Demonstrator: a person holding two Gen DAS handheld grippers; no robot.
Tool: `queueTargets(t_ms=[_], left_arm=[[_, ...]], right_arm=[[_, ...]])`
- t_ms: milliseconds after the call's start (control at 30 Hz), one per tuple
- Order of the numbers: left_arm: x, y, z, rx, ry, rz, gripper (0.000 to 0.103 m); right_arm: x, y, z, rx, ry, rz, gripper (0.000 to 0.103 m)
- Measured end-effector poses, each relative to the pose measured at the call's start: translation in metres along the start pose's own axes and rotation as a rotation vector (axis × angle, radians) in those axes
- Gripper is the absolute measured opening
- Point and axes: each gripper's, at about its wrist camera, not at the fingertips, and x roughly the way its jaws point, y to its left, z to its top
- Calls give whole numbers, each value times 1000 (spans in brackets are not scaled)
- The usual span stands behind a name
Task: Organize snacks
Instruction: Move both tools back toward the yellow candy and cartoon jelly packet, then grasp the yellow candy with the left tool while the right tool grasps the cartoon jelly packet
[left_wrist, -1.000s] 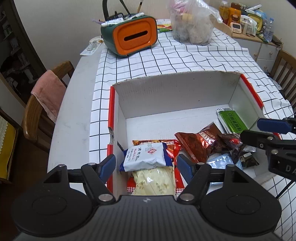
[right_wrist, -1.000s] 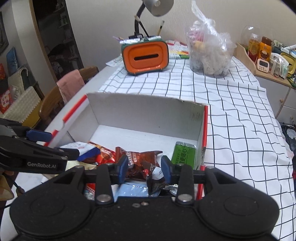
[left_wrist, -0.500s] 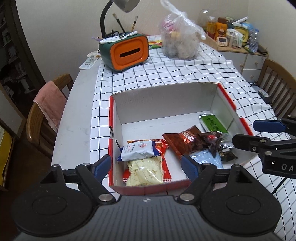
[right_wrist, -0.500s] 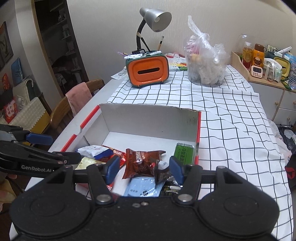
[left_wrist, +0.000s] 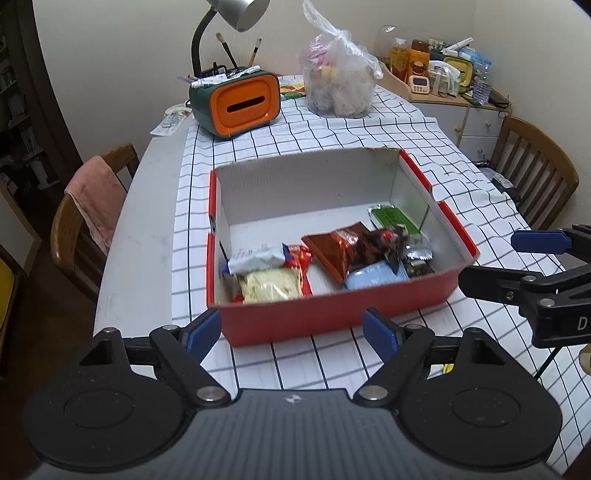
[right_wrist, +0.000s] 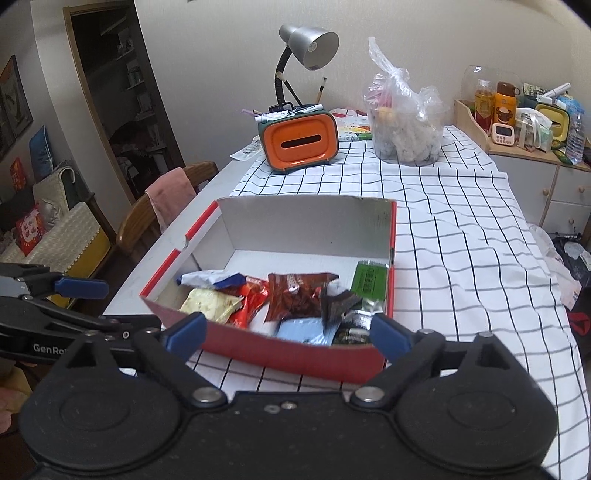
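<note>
A red cardboard box (left_wrist: 332, 321) with a white inside stands on the checked tablecloth. In it lie a white-and-blue packet (left_wrist: 255, 256), a pale yellow packet (left_wrist: 269, 286), a brown-red packet (left_wrist: 340, 251), a green packet (left_wrist: 391, 218), a light blue packet (left_wrist: 369, 277) and a small dark packet (right_wrist: 336, 302), which looks blurred. My left gripper (left_wrist: 293, 332) hovers open before the box's front wall with nothing between its fingers. My right gripper (right_wrist: 287, 334) hangs over the front right corner; its jaws are opening and hold nothing.
An orange-faced pen holder (left_wrist: 240, 103), a desk lamp (right_wrist: 310, 44) and a filled clear plastic bag (left_wrist: 338, 88) stand at the table's far end. A chair with a pink towel (left_wrist: 92, 206) is on the left, another chair (left_wrist: 535, 177) on the right.
Both grippers have drawn back and up from inside the box to its front edge. The right jaws opened wide and let go of the dark packet. The left jaws opened slightly wider.
</note>
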Motion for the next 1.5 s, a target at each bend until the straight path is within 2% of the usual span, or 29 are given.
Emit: queueTargets(t_ms=[100,267,467,567,767,1033,1267,1333,1500], left_arm=[[-4,0,-11,-4,5,-6,84],[-5,-1,-32,-9,28,-26,84],[8,-14,-59,34,94,-36,84],[17,-19,-68,24,134,-55,84],[29,-24,-82,6,193,-58,84],[38,-27,-89,-5,234,-46,84],[42,-26,-89,-16,245,-39,84],[43,-25,-89,-18,248,-39,84],[46,-26,-88,-22,251,-43,84]], right_arm=[[-4,0,-9,16,6,-5,102],[-6,-3,-31,57,32,-36,103],[5,-16,-65,129,127,-110,103],[15,-23,-81,168,180,-161,102],[34,-26,-103,226,246,-211,100],[60,-20,-116,252,301,-295,91],[74,-13,-115,233,295,-360,82],[75,-8,-115,213,292,-379,76],[75,-3,-116,165,286,-392,67]])
